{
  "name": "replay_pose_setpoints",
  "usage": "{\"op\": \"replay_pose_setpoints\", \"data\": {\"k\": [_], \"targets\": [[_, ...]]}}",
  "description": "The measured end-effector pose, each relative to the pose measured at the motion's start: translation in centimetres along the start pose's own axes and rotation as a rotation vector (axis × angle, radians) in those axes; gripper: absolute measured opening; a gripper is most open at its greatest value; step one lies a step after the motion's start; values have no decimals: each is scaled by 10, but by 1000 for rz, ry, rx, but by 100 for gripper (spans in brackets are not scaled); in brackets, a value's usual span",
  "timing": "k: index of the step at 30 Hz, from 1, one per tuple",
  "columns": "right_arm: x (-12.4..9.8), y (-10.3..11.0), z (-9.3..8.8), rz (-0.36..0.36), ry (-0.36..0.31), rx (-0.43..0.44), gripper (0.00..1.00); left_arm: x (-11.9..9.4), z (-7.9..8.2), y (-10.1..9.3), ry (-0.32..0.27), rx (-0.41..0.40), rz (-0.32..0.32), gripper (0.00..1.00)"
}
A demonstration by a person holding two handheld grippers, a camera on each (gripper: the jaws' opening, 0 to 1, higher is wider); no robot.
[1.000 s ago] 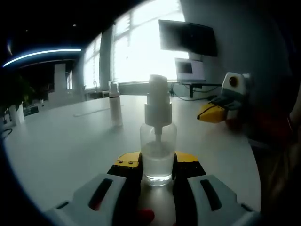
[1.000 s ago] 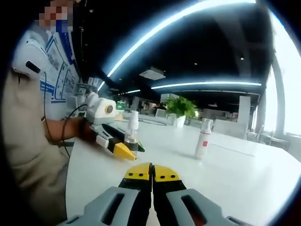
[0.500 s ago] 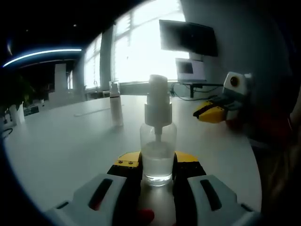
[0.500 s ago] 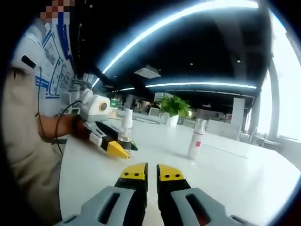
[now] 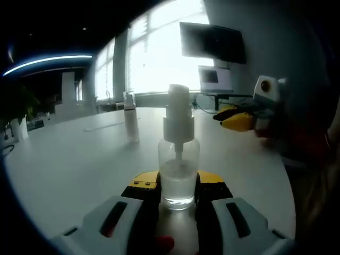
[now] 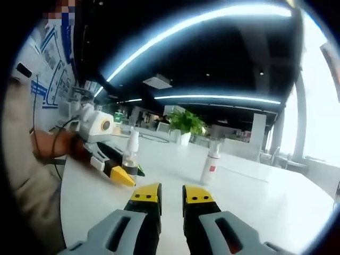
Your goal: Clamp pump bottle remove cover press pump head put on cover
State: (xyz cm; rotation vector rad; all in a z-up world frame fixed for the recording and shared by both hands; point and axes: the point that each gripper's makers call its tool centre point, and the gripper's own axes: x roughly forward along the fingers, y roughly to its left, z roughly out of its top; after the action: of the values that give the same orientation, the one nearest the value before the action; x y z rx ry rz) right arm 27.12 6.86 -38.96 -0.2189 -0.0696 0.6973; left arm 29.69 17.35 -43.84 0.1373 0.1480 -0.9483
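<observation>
Pump bottle [image 5: 178, 159] still clenched in left tongs [image 5: 178, 186], right tongs [image 6: 171, 194] now parted, raised higher

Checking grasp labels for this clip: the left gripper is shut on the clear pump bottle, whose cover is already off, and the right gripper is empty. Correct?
Not quite. The left gripper view shows the cover on the pump bottle. The rest holds: the left gripper is shut on the bottle, and the right gripper is empty, slightly open.

L gripper [image 5: 178, 183]: grey plastic jaw housings w/ dark slots, black inner faces, yellow tips w/ small screws; red bit at bottom centre. R gripper [image 6: 171, 194]: same grey/black/yellow build. Person, left of right gripper view: beige top, white panel w/ blue line print, thin dark cable.
</observation>
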Motion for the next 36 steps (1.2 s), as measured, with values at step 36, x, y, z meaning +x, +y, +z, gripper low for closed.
{"op": "replay_pose_setpoints", "data": {"k": [36], "targets": [[41,-43,-35,-134,162,110,29,-1,0,0,1,-4,2,16]]}}
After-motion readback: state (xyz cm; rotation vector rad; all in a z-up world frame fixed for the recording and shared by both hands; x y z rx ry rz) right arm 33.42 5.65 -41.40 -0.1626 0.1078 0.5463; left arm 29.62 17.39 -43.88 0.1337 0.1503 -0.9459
